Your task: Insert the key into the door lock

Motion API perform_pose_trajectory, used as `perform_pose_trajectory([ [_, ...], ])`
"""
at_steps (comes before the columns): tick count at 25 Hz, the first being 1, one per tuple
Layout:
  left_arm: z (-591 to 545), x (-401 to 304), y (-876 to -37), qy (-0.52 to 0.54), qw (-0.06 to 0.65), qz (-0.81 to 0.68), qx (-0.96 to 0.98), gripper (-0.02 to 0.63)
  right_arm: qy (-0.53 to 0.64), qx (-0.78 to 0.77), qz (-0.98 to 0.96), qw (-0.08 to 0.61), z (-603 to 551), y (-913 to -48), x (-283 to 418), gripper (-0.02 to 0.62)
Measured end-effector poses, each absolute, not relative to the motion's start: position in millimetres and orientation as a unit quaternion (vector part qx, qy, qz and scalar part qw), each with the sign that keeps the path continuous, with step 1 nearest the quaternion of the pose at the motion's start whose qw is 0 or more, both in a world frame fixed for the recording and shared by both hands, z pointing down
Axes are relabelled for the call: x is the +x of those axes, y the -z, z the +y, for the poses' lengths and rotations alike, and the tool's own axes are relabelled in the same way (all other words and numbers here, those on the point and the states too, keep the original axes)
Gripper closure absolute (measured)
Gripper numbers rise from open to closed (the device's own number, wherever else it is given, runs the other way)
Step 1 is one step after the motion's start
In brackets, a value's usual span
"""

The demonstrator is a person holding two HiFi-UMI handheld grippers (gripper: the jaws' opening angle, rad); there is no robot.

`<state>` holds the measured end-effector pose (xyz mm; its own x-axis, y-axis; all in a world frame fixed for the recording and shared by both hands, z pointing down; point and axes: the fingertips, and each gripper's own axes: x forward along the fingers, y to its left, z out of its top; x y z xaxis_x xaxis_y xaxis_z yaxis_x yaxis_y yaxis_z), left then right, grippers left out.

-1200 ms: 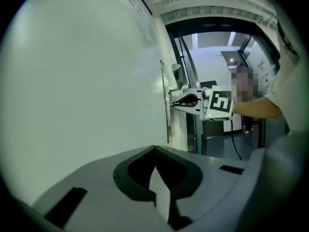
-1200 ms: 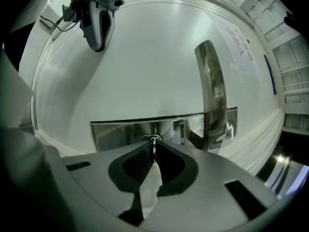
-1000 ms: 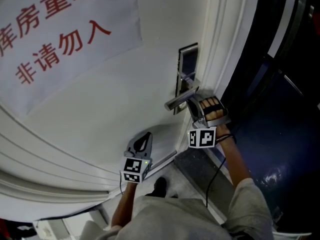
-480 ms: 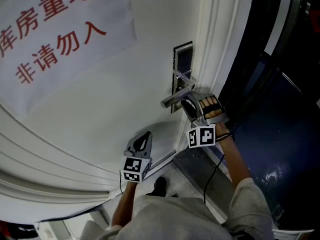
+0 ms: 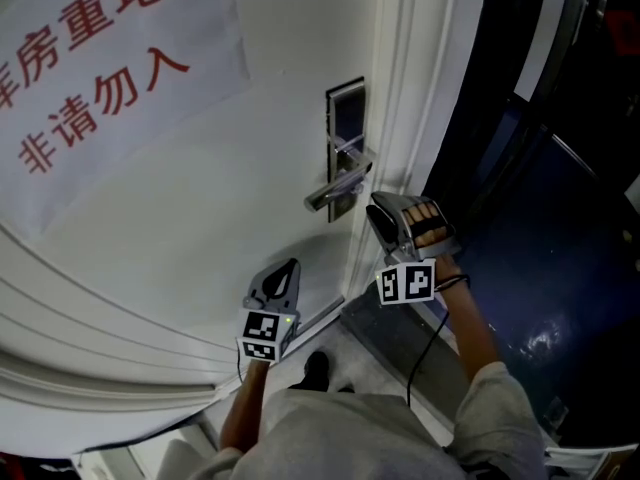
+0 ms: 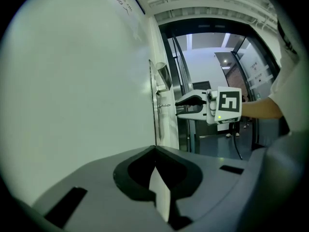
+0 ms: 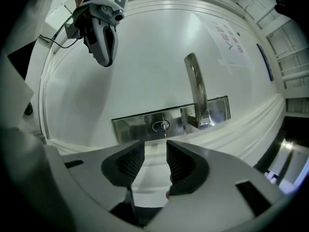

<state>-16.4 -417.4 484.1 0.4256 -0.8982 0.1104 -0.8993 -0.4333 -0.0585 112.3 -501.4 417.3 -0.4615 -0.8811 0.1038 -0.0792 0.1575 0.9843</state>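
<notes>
A small metal key (image 7: pixel 164 125) sits in the round cylinder of the brushed-steel lock plate (image 5: pixel 344 138) on the white panelled door (image 5: pixel 200 208), just below the steel lever handle (image 5: pixel 336 188). Nothing is touching the key.

A second ago the right gripper (image 5: pixel 377 203) had its fingers pressed together right at the plate, under the handle. It has since backed off toward the door's edge and now stands apart from the lock. Its ribbed dark fingers (image 7: pixel 181 161) are spread with only bare door showing between them, though the gap is narrowing again. The key has stayed behind in the cylinder.

The left gripper (image 5: pixel 290 266) has hardly moved. It hangs low beside the door face, well below the handle, with its fingers pressed together at the tips and holding nothing.

In the head view the lock plate now sits further left than before. A white paper sign with red characters (image 5: pixel 100 68) is stuck to the door above.
</notes>
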Motion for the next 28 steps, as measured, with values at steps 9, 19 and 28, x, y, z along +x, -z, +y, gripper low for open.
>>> perform_pose_trajectory([
  [9,-422,-1,-481,-0.06,0.004,-0.519,0.853,0.589,0.498,0.397,-0.673,0.376,-482,-435,151,0.562],
  [19,-427,24,-480,-0.059,0.002,-0.497,0.866,0.589,0.36,0.473,-0.742,0.31,-462,-436,187,0.572],
  [28,-432,51,-482,-0.056,0.005,-0.476,0.878,0.589,0.165,0.585,-0.77,0.194,-438,-461,247,0.572],
])
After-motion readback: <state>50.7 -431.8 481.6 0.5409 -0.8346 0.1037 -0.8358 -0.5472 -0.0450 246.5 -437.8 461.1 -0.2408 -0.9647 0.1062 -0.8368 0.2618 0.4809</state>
